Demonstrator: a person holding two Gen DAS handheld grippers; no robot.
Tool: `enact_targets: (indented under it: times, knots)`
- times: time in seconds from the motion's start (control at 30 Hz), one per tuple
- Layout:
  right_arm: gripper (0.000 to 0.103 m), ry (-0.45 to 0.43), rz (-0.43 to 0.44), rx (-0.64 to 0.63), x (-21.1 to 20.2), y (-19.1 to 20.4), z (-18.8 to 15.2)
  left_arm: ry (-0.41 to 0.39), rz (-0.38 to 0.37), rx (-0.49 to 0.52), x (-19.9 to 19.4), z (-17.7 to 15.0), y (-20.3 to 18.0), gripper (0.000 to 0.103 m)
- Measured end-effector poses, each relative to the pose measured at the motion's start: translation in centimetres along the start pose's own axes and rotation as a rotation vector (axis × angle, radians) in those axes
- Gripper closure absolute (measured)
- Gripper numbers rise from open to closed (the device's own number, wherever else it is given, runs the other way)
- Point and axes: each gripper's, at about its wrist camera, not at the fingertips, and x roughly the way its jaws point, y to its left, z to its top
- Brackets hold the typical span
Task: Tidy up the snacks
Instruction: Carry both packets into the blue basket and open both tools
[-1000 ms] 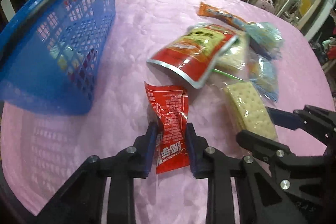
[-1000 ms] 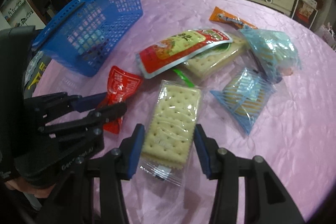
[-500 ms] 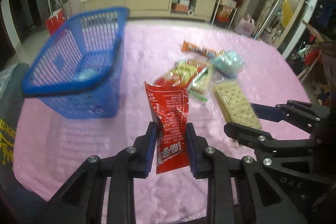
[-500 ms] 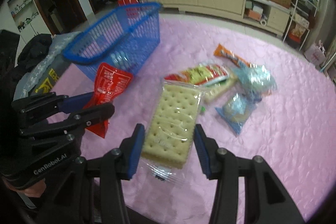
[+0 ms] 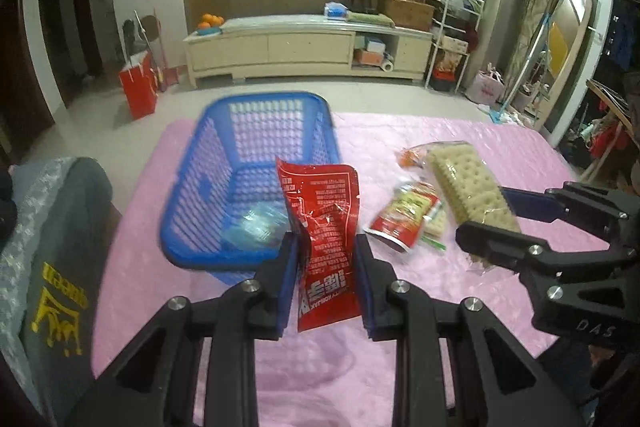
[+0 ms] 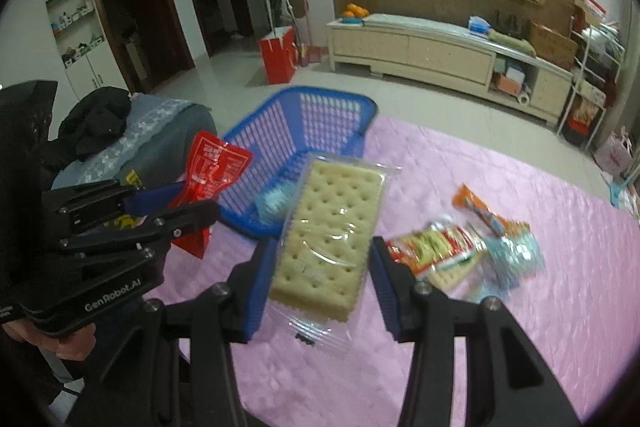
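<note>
- Left wrist view: our left gripper [image 5: 326, 259] pinches the crinkly red foil packet [image 5: 324, 227] between its fingers; both packs have risen off the pink table [image 5: 400, 367], so the blue lattice basket [image 5: 256, 163] ahead seems next.
- Right wrist view: our right gripper [image 6: 322, 263] clamps the flat cracker pack [image 6: 332, 223] in clear wrap; glossy pouches remain heaped on the table.

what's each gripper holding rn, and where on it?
Left gripper: red snack packet, pinched across its lower half, top sticking up free. Right gripper: clear-wrapped cracker pack, fingers on its two long edges near the lower end.
</note>
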Motion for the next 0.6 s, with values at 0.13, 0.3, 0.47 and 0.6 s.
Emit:
enact_targets:
  times: [0.13,0.3,0.47,0.6]
  knots:
    - [0.051,-0.003,0.007,-0.03,1.3,1.3,1.9,-0.001,-0.002,0.005,0.2,1.5,1.8,0.078]
    - [0.051,0.024,0.028,-0.038,3.7,2.0,3.3,0.021,-0.004,-0.002,1.5,2.6,3.7,0.078]
    - [0.051,0.065,0.048,-0.051,6.3,2.4,3.8,0.065,-0.008,-0.021,4.0,3.1,5.5,0.077]
    - [0.051,0.106,0.058,-0.063,8.2,2.6,4.1,0.095,-0.009,-0.038,5.7,3.1,6.5,0.077]
